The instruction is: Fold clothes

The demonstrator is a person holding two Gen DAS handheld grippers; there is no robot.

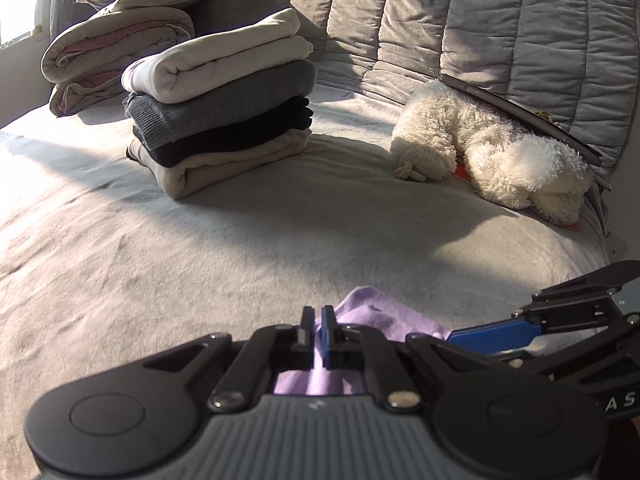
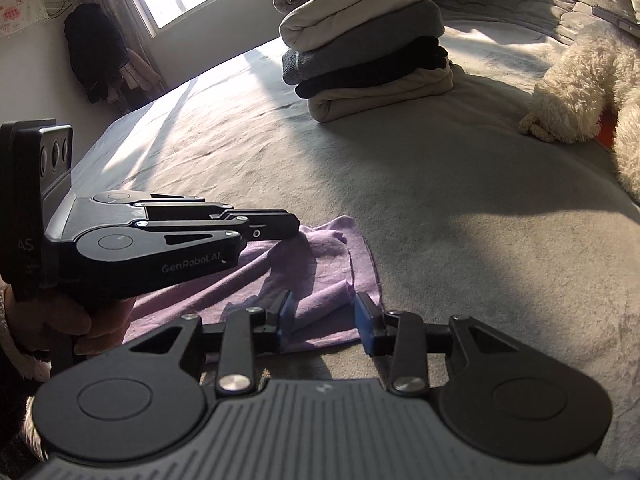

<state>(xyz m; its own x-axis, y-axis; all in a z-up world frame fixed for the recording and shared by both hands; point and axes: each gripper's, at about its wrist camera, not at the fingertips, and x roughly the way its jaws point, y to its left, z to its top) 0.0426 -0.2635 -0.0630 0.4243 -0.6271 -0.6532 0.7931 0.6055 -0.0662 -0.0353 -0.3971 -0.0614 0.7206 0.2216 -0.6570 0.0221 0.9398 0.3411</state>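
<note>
A purple cloth (image 2: 320, 264) lies crumpled on the grey bed near the front edge. My left gripper (image 1: 317, 328) is shut on a raised fold of this purple cloth (image 1: 384, 320); in the right wrist view that left gripper (image 2: 294, 228) comes in from the left, held by a hand (image 2: 80, 320). My right gripper (image 2: 324, 312) stands open just above the cloth's near part, a small ridge of fabric between its blue pads (image 2: 286, 308) without touching them. From the left wrist view, one of the right gripper's blue pads (image 1: 492, 336) shows at the lower right.
A stack of folded clothes (image 1: 220, 108) in cream, grey and black sits mid-bed. A white fluffy dog or plush (image 1: 492, 152) lies at the right by the quilted headboard (image 1: 520, 20). Folded quilts (image 1: 116, 40) are piled at the back left. Dark clothes (image 2: 92, 52) hang near the window.
</note>
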